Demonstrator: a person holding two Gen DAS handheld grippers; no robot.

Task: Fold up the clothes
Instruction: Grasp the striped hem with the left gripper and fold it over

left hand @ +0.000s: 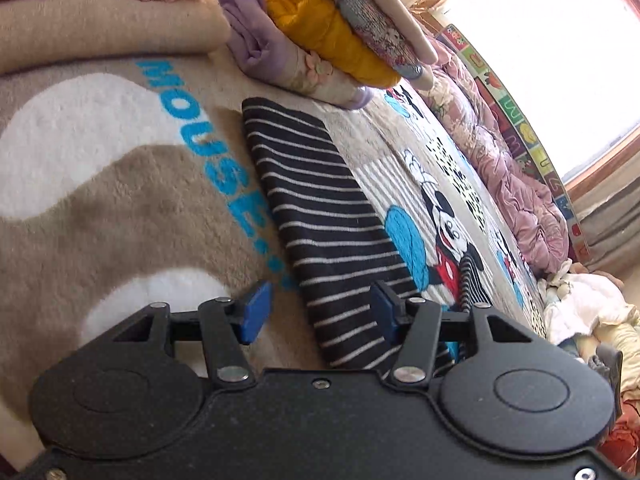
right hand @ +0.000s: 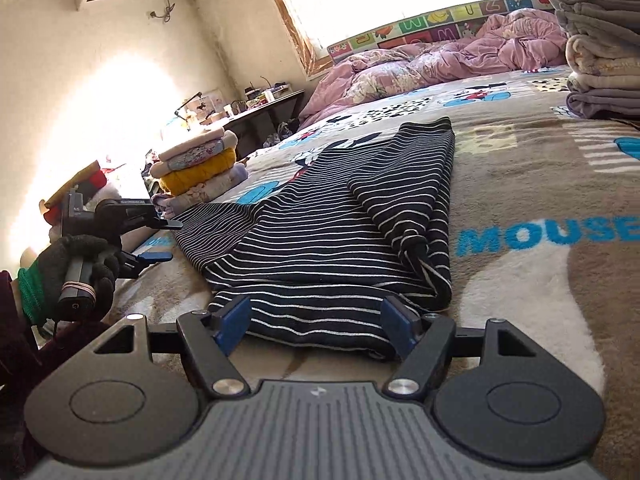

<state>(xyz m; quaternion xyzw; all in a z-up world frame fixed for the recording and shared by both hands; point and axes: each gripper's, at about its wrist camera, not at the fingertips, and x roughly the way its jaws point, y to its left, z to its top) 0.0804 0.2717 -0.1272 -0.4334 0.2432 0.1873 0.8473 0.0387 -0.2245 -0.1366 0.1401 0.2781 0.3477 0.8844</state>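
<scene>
Nearest the right gripper [right hand: 316,326] lies the striped top [right hand: 340,236], its folded hem just in front of the blue pads, which stand apart with nothing pinched between them. That garment is spread on the blanket [right hand: 540,280] that covers the bed, a plush brown and white one with cartoon mice and blue lettering. It is partly folded: one side is turned in over the body, and a sleeve end sits bunched near the right edge.

By its look the top is a thin, soft knit, light and limp; I would expect it to sag and drag on the pile of the blanket instead of sliding. Its corners and folded edges look like the best places to pinch, one per gripper, so the layers stay together.

Off to the left a gloved hand [right hand: 78,268] holds the left gripper [right hand: 162,240] just beside the top's left edge, its fingers released and empty. From its own camera the left gripper [left hand: 318,312] shows the same gap over the stripes.

No basket or box is in sight. Finished clothes sit in bare stacks instead: a yellow stack [right hand: 198,172] on the far left, a grey stack [right hand: 600,60] on the far right.
</scene>
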